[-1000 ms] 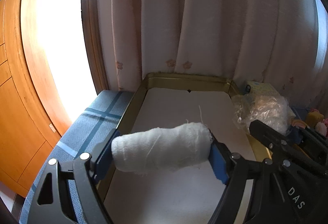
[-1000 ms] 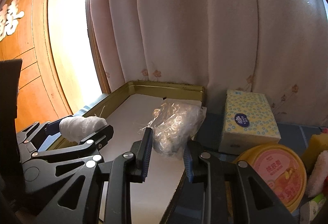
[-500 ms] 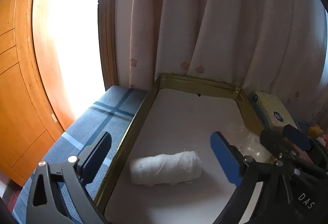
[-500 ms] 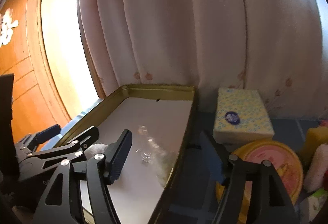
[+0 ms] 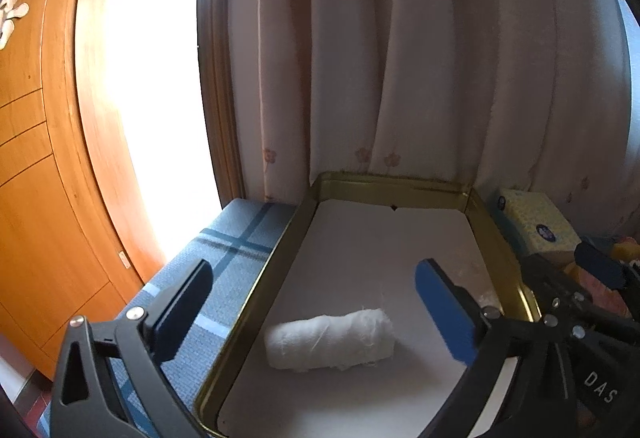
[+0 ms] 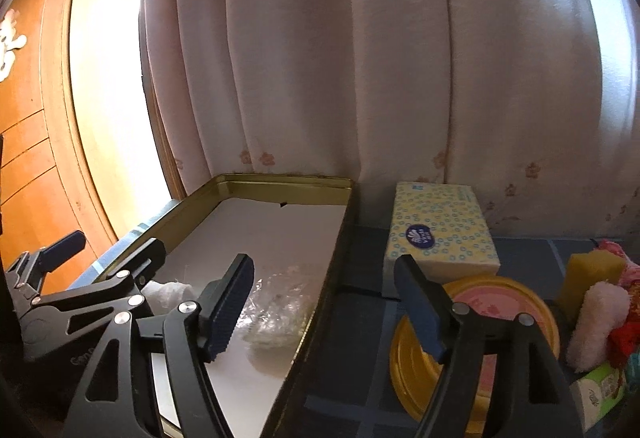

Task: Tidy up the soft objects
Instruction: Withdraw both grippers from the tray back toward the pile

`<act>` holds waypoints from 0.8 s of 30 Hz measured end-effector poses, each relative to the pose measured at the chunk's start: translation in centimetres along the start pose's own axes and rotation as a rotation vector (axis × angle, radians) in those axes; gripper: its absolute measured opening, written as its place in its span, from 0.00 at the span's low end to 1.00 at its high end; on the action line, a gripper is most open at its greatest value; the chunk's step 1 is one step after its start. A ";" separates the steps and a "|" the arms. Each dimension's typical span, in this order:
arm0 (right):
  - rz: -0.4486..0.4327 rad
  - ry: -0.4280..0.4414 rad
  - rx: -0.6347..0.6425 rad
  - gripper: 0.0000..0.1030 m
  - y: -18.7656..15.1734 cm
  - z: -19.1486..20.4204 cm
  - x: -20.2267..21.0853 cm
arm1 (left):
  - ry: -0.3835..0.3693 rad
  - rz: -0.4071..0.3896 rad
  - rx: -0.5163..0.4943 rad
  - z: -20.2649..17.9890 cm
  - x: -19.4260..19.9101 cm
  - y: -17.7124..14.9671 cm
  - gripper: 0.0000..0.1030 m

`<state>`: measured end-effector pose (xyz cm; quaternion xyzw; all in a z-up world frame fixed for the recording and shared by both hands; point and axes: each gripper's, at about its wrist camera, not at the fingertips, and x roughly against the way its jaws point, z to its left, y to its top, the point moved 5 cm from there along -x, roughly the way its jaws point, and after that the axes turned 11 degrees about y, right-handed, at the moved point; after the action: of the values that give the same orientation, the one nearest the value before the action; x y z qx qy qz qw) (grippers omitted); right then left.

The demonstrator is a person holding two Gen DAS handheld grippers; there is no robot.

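Both tools gape empty, left tool (image 5: 316, 282) and right tool (image 6: 324, 288), above the tray (image 5: 256, 290)

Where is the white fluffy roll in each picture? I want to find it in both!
Left wrist view: the white gauze roll lies on its side, low in the middle, on the white liner of the gold tray.
Right wrist view: only a bit of the white gauze roll peeks out at lower left, behind the left gripper.
Shared landmark: the yellow tissue box stands just right of the tray in both.
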<state>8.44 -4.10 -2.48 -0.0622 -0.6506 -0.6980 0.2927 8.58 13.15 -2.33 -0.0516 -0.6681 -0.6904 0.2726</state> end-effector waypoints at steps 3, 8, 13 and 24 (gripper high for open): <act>-0.003 -0.016 0.001 0.73 -0.1 -0.2 0.3 | 0.001 -0.023 -0.015 -0.3 0.5 0.0 1.00; 0.001 -0.042 0.007 0.73 -0.5 -0.7 1.1 | -0.003 -0.065 -0.029 -0.6 1.4 0.1 1.00; -0.001 -0.084 0.023 0.73 -1.2 -1.9 2.9 | -0.029 -0.105 -0.053 -1.4 2.6 0.1 1.00; -0.010 -0.186 -0.025 0.73 -2.5 -6.8 7.2 | -0.072 -0.131 -0.045 -3.1 5.5 -0.7 1.00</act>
<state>3.26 -12.95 -2.32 -0.1272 -0.6664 -0.6987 0.2271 4.56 8.47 -0.91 -0.0385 -0.6637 -0.7194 0.2013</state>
